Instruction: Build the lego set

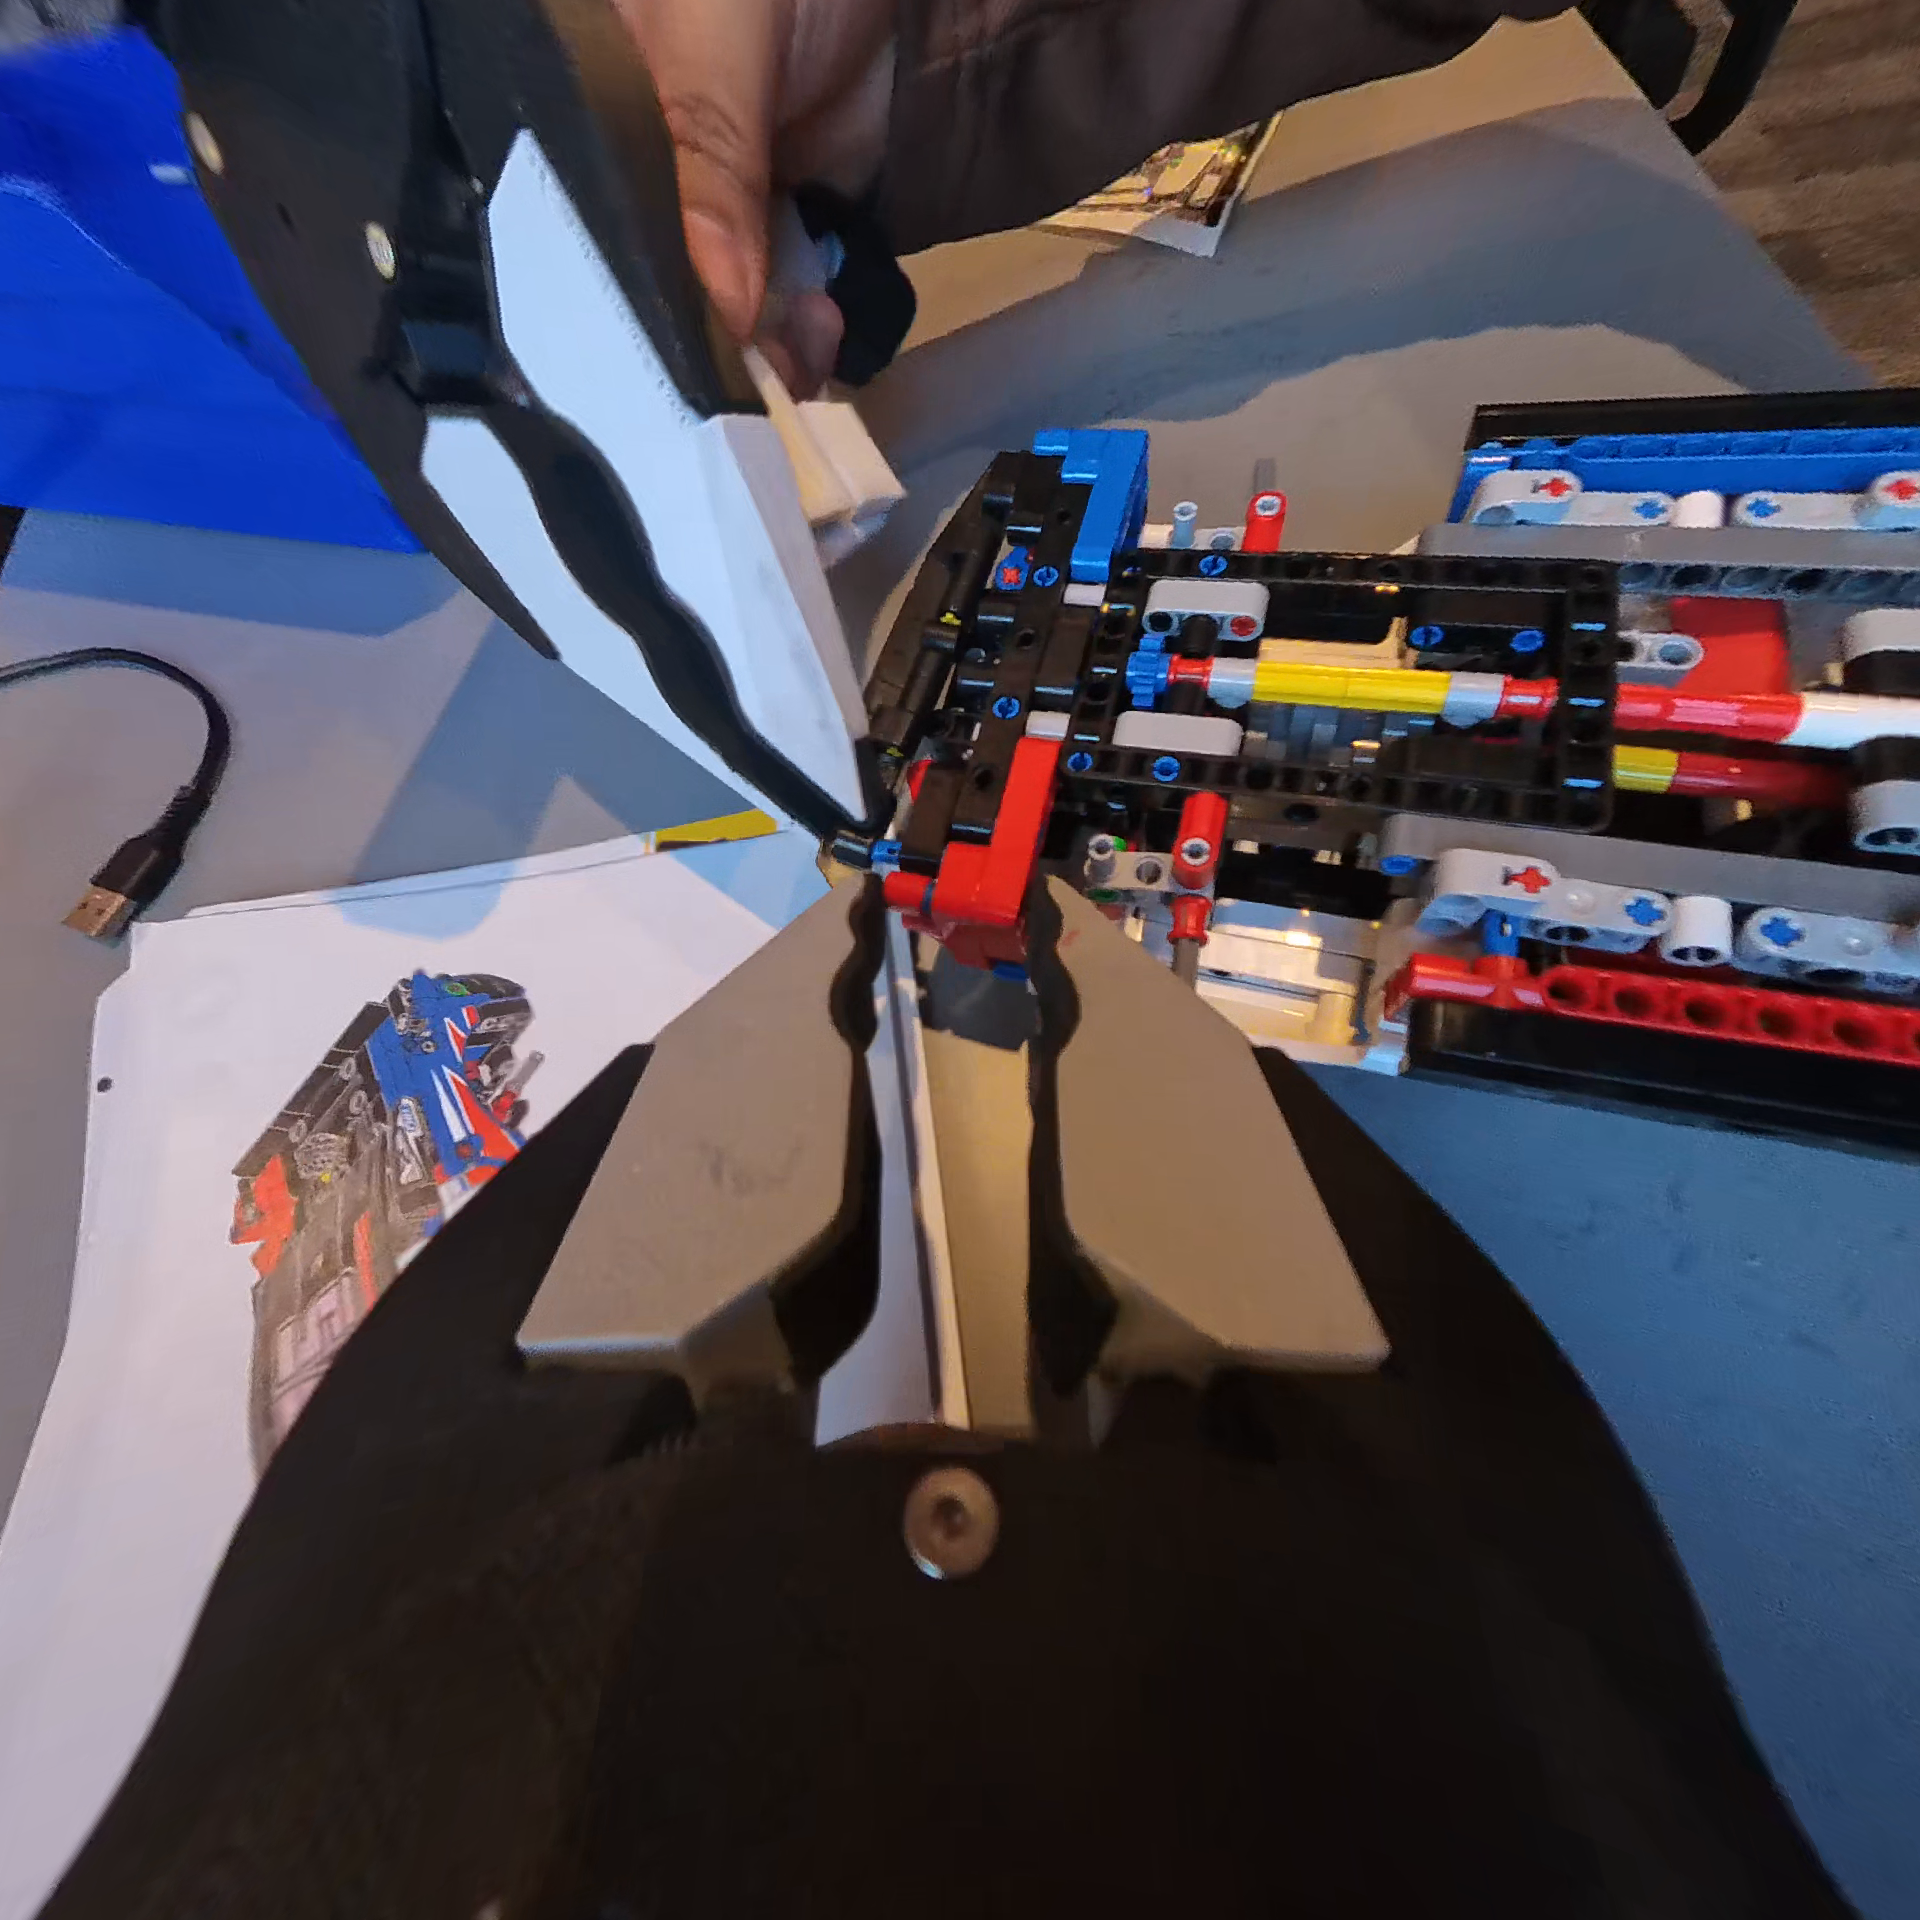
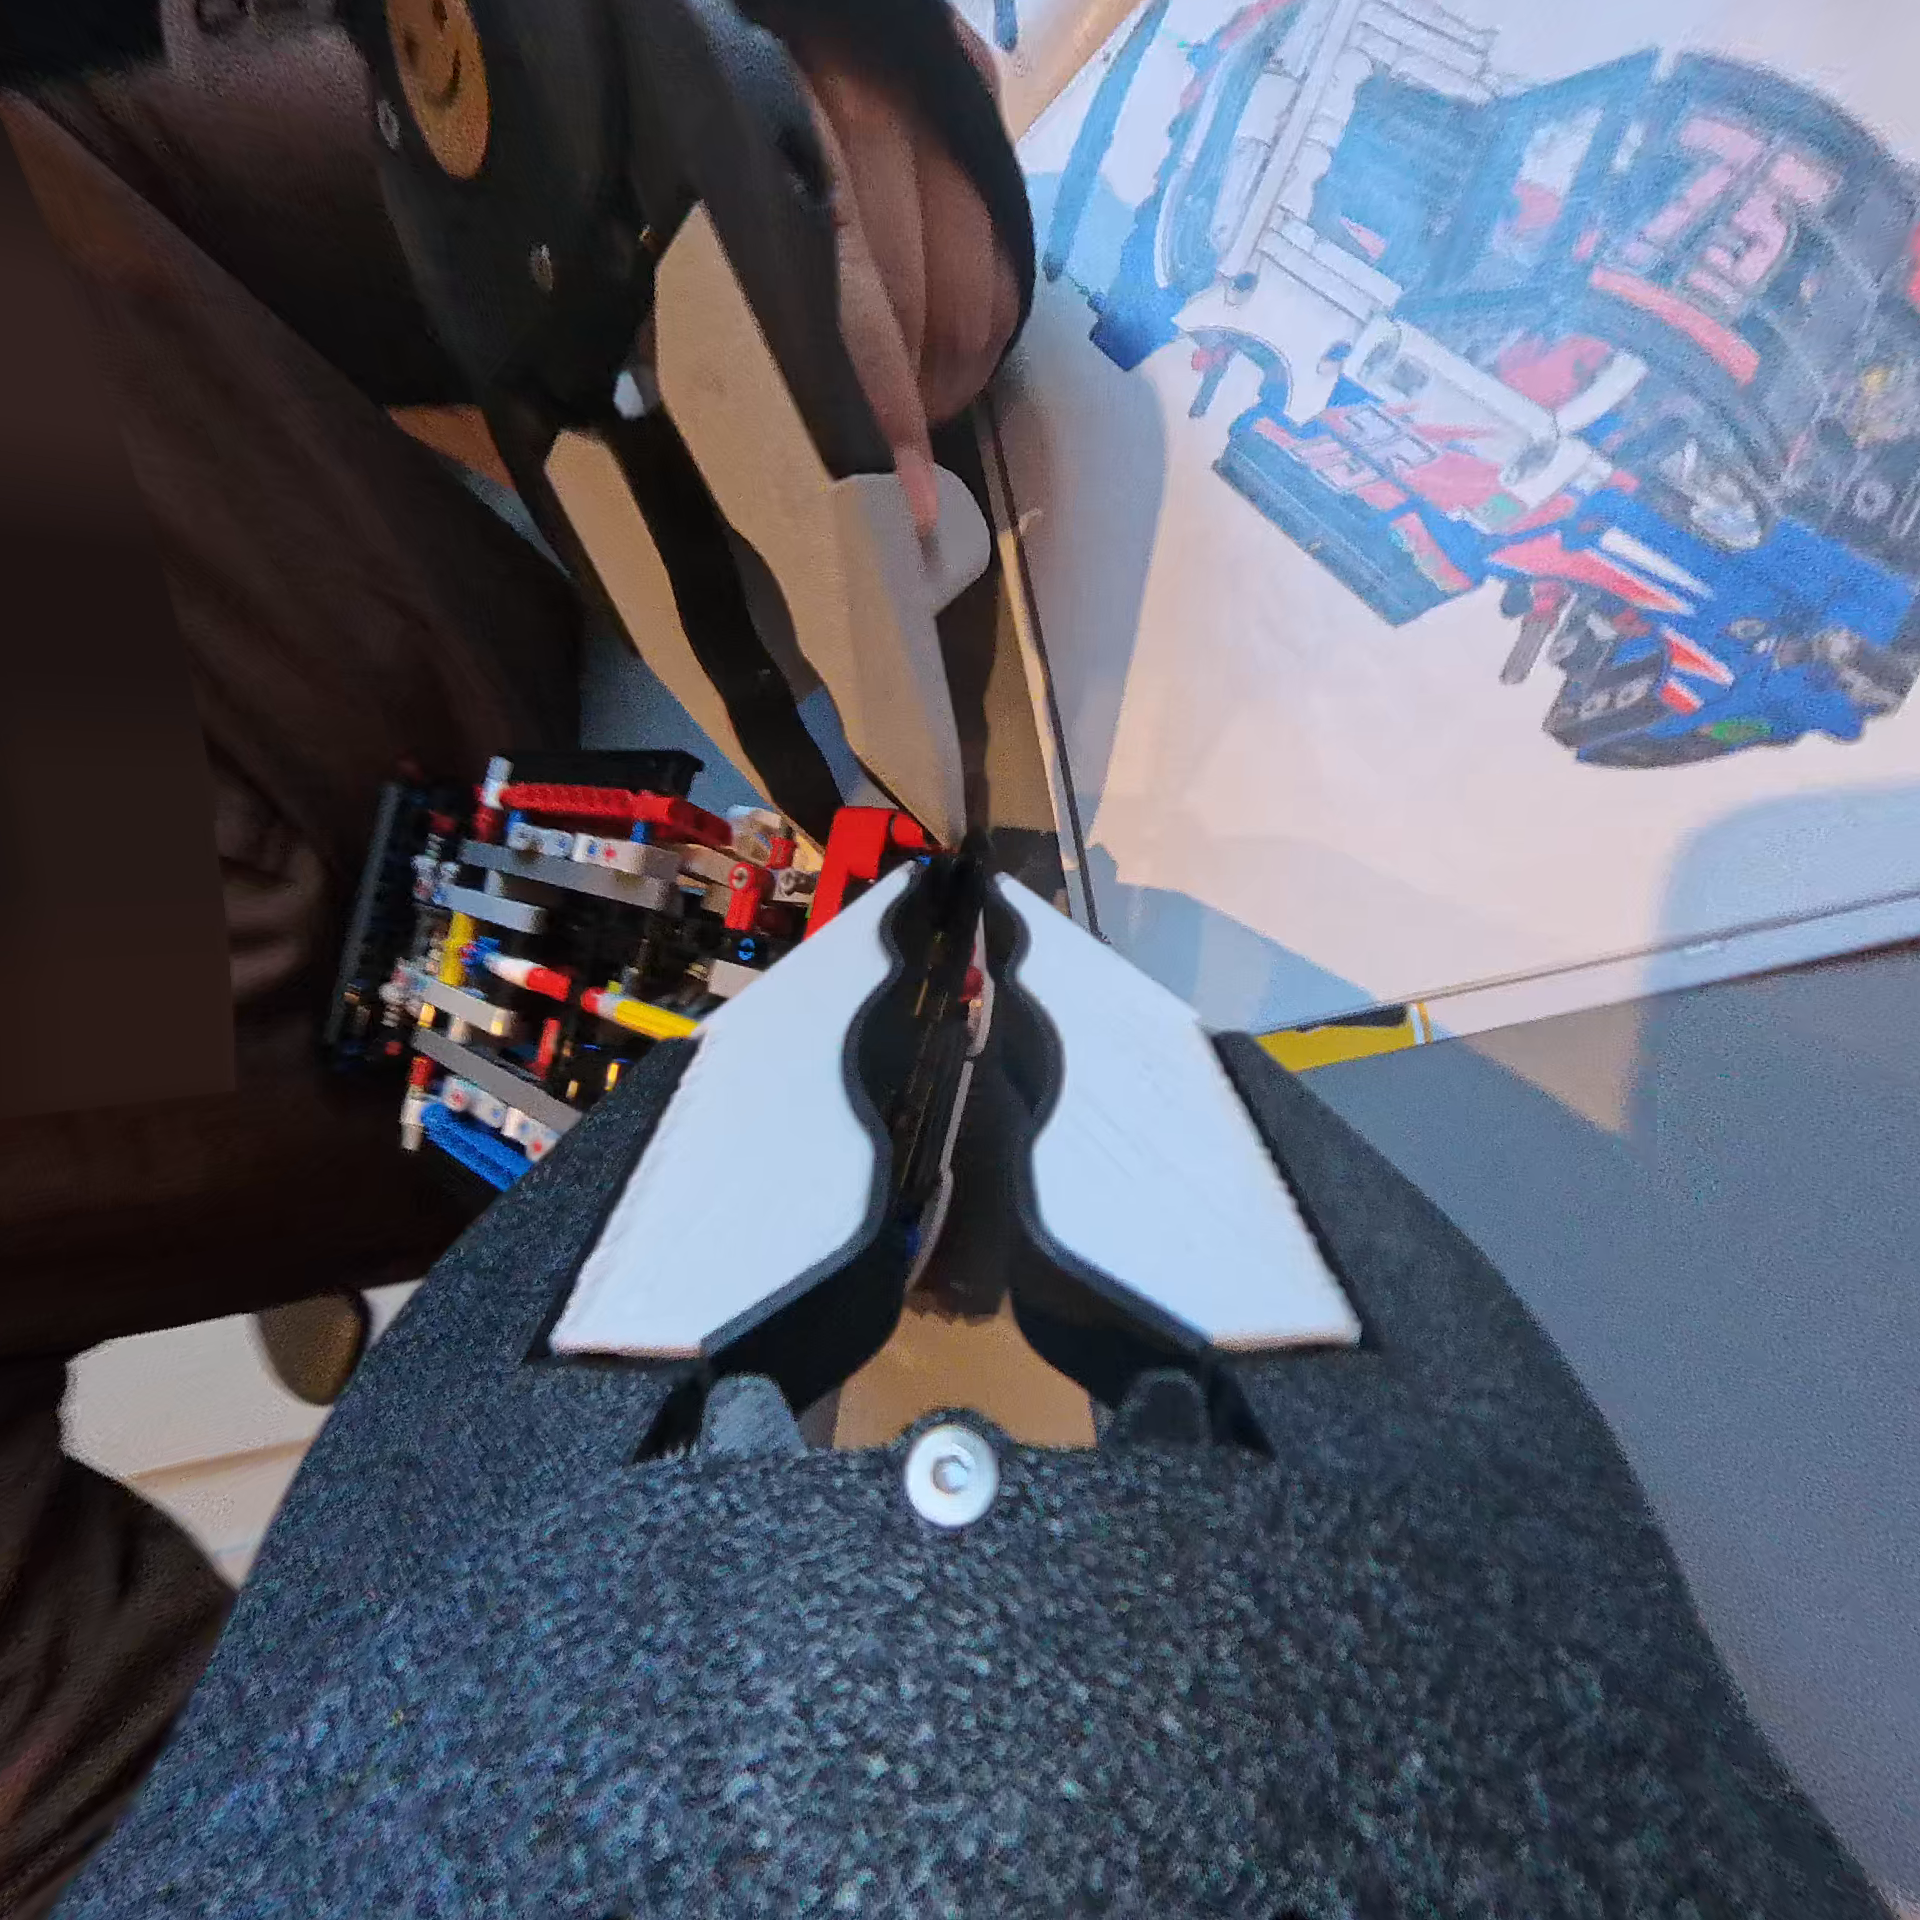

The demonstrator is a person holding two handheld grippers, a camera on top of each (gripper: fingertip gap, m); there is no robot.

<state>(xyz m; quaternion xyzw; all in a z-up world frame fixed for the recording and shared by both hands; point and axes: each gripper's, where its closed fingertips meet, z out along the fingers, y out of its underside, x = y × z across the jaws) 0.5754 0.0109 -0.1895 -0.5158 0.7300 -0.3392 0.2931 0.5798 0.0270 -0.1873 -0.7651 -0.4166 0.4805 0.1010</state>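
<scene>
The partly built lego model, a black frame with red, blue, yellow and grey beams, lies on the grey table; it also shows in the right wrist view. My left gripper with grey fingers is shut on the red L-shaped beam at the model's near corner. My right gripper with white fingers comes in from the upper left. It is shut on a small black pin at that same corner, beside a blue pin. In the right wrist view its tips meet the left gripper's tips by the red beam.
A printed picture of the finished truck lies on the table left of the model, also in the right wrist view. A black USB cable and a blue box are at the left. A booklet lies at the back. The grippers are tip to tip, or close to it.
</scene>
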